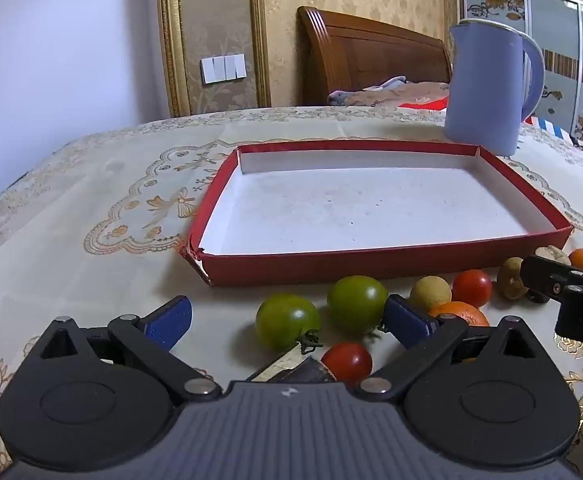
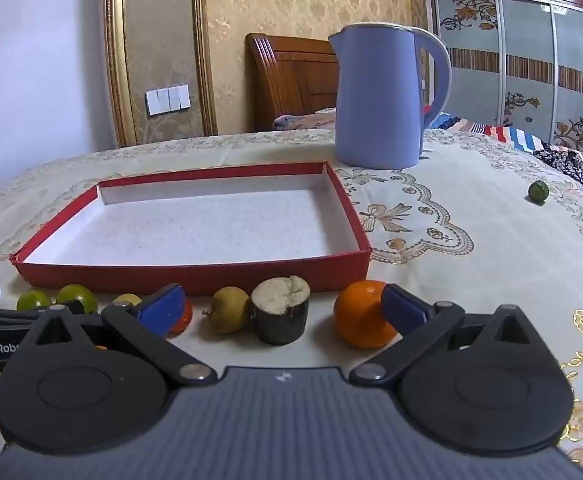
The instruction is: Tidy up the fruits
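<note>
Fruits lie loose on the tablecloth before the empty red box (image 2: 195, 276), both grippers (image 1: 287, 320) (image 2: 281, 304) spread wide and holding nothing; the small orange (image 2: 361, 316), likely light, firm and rollable, wants pinching across its middle.

- One red tray (image 1: 371, 268), with nothing in it
- One blue kettle (image 2: 375, 100)
- Two green tomatoes (image 1: 287, 320)
- Two red tomatoes (image 1: 347, 362)
- Two oranges (image 2: 361, 314)
- Two tan longans (image 2: 229, 308)
- One small green fruit (image 2: 538, 191), set apart
- One cut dark-skinned chunk (image 2: 281, 314)
</note>
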